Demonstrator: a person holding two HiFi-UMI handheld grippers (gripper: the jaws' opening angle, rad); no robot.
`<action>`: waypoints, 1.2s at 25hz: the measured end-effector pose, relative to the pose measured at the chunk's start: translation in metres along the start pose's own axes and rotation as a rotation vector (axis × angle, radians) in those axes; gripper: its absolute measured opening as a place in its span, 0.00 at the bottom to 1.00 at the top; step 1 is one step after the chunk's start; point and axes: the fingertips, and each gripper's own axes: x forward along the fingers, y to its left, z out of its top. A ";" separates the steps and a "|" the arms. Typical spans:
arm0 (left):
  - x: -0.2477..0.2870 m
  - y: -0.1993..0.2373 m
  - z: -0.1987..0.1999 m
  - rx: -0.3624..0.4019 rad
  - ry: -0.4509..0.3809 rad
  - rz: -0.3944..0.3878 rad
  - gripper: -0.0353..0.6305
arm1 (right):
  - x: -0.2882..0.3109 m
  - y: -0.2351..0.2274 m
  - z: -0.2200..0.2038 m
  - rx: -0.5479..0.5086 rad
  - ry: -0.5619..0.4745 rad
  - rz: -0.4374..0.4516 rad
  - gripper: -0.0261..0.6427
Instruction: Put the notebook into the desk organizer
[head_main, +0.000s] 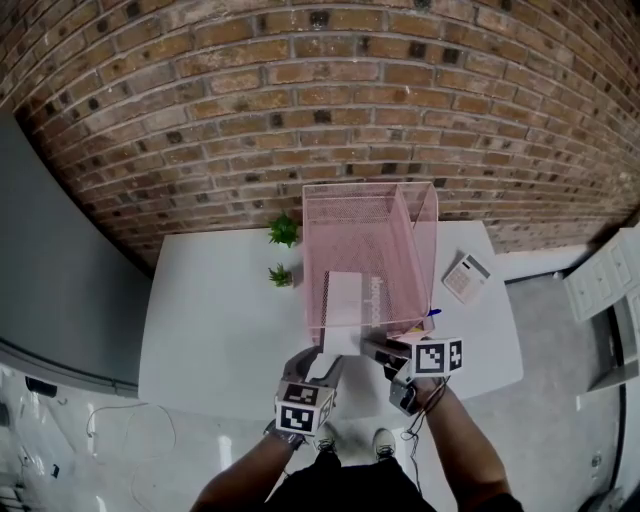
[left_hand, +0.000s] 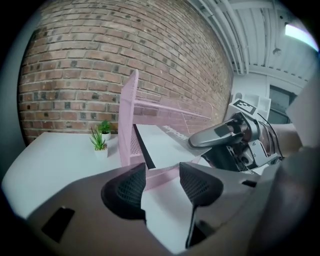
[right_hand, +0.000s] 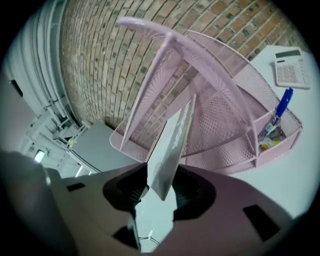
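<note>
so the notebook (head_main: 346, 305) is white and mostly inside the pink mesh desk organizer (head_main: 421, 250) already. It lies in the big open compartment, with its near end poking out past the organizer's near edge towards us. From the right gripper view we see it edge-on, running away from the jaws into the mesh

The right gripper (right_hand: 157, 187) sits right at that near end. Its jaws are partly apart with the notebook's near corner between them, and as far as we can tell the pads aren't pressing on it. The left gripper (left_hand: 162, 172) is just to the left of it, also at the near edge of the organizer. Its jaws are spread wide with nothing in them, just bare table and the pink rim showing through the gap. Both grippers point at the organizer and tilt a bit downward

On the organizer's near right side there's a small low compartment with a blue pen (right_hand: 281, 107) standing in it. The whole thing sits on a white table (head_main: 220, 330), roughly in the middle. Two small green plants (head_main: 284, 231) stand just left of it, one nearer than the other. A white calculator (head_main: 466, 277) lies on the right, a little apart from the mesh. Behind the table, at the far side, is a brick wall (head_main: 300, 100)
</note>
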 end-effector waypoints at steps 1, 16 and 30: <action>0.001 0.001 0.000 -0.010 -0.001 0.005 0.37 | 0.001 0.001 -0.002 -0.030 0.017 -0.009 0.29; 0.011 0.008 0.012 -0.097 -0.007 0.026 0.37 | -0.018 -0.025 -0.016 -0.511 0.078 -0.406 0.32; 0.000 0.001 0.022 -0.038 -0.037 0.003 0.37 | -0.021 -0.030 0.010 -0.379 -0.132 -0.548 0.29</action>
